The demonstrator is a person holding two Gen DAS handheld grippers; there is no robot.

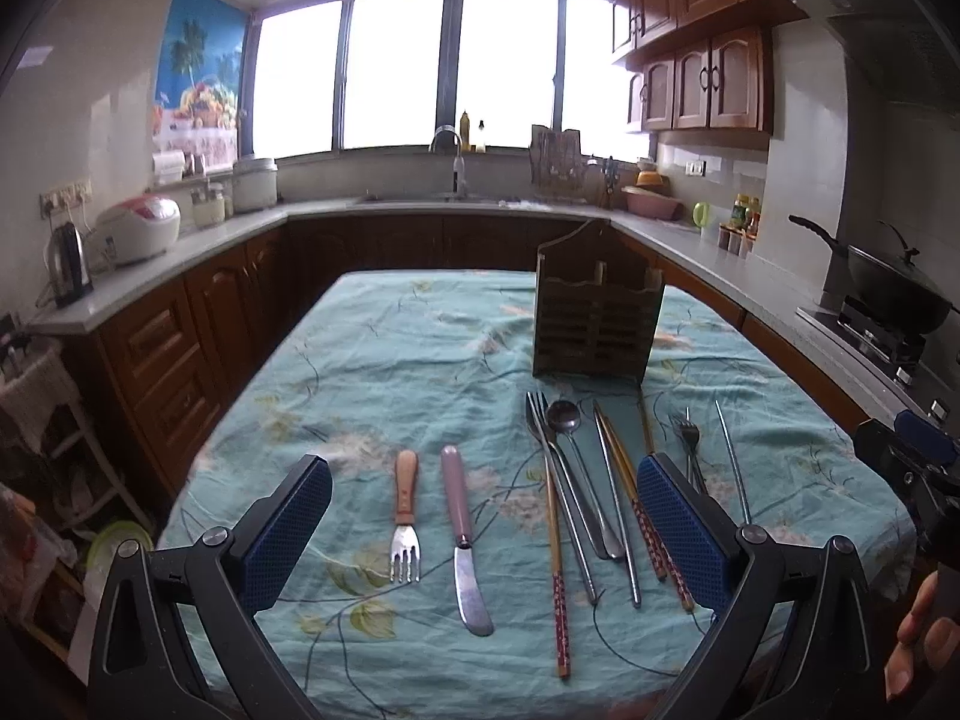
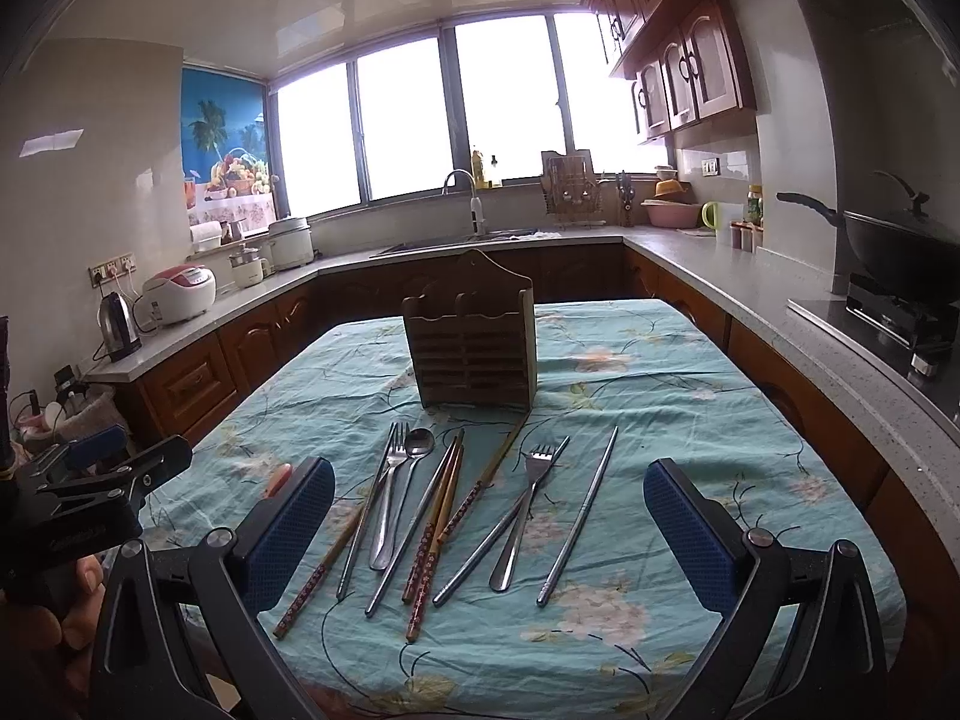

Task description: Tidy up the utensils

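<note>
Both hand-held grippers are held spread wide and empty above the near edge of the worktop (image 1: 420,324): the left hand-held gripper (image 1: 483,531) is aimed at the left part of the row, the right hand-held gripper (image 2: 489,525) at the right part. All the utensils are laid flat on the flowered cloth, long axes running roughly away from the grippers toward the wooden holder (image 2: 471,345), which stands upright just beyond them.

Straight ahead of the left one lie a wooden-handled fork (image 1: 406,510) and a pink-handled knife (image 1: 462,531), side by side but apart. Between the right one's fingers are seen a spoon (image 2: 402,492), a fork (image 2: 521,510), patterned chopsticks (image 2: 435,531) and a metal chopstick (image 2: 579,519), some overlapping.

Nothing is judged to have been sorted yet. The holder is nearer the right side, so the right hand is better placed for it.
</note>
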